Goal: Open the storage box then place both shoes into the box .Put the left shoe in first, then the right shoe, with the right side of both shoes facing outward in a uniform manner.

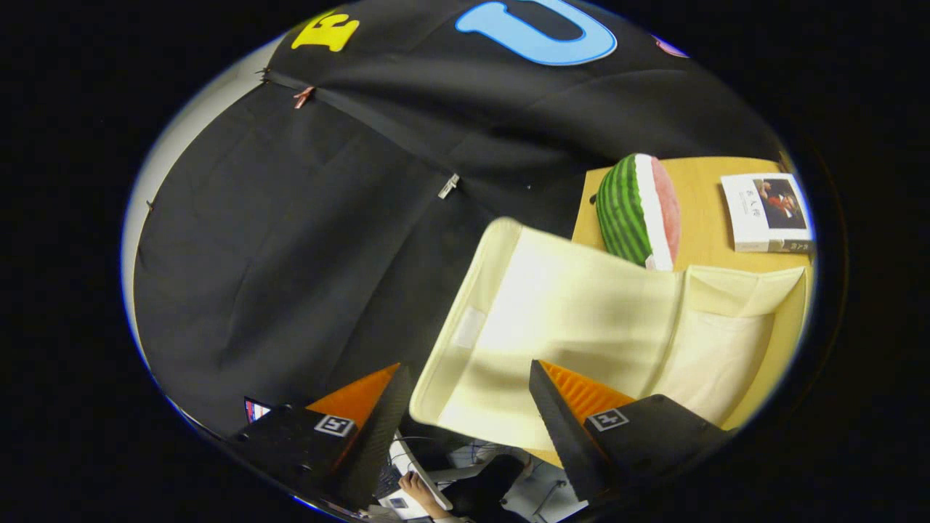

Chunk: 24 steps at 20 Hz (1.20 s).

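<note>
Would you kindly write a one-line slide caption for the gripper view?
Gripper with fingers apart at the raised cream lid of the storage box, watermelon cushion and book on the table beyond.

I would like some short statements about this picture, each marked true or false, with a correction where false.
1. The lid of the cream fabric storage box is lifted up. True.
2. The tongs are shut on the lid. False: the fingers stand apart, with the lid's edge between them, and neither can be seen pressing on it.
3. A watermelon-shaped cushion sits on the wooden table beyond the box. True.
4. A book lies on top of the cushion. False: it lies flat on the table beside the cushion.
5. A shoe rests on the lid. False: nothing lies on it.
</note>
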Motion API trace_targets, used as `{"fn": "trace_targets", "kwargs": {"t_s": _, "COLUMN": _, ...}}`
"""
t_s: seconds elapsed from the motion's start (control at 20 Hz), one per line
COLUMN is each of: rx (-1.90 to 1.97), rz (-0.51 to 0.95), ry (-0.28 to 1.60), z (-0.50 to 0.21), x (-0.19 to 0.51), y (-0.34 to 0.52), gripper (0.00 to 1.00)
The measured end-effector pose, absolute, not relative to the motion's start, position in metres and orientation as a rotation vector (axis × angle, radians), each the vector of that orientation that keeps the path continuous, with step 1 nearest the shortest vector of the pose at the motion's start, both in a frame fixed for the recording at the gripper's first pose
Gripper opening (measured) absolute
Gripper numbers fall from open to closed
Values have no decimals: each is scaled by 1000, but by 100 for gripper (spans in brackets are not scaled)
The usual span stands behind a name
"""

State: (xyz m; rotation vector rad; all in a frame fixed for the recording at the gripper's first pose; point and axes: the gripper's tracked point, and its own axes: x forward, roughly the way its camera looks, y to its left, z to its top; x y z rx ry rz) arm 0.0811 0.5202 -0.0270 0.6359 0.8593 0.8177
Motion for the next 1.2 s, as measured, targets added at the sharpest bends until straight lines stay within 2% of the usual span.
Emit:
{"fn": "trace_targets", "kwargs": {"t_s": 0.05, "rx": 597, "rz": 807, "ry": 800, "z": -19, "x": 84, "y": 506, "gripper": 97}}
{"fn": "trace_targets", "kwargs": {"t_s": 0.3, "rx": 438, "rz": 710, "ry": 520, "z": 24, "x": 97, "y": 420, "gripper": 98}}
{"fn": "trace_targets", "kwargs": {"t_s": 0.6, "rx": 228, "rz": 508, "ry": 394, "z": 10, "x": 101, "y": 300, "gripper": 98}}
{"fn": "trace_targets", "kwargs": {"t_s": 0.9, "rx": 97, "rz": 293, "ry": 328, "z": -9, "x": 86, "y": 189, "gripper": 98}}
{"fn": "trace_targets", "kwargs": {"t_s": 1.2, "rx": 37, "rz": 146, "ry": 457, "z": -85, "x": 54, "y": 95, "gripper": 98}}
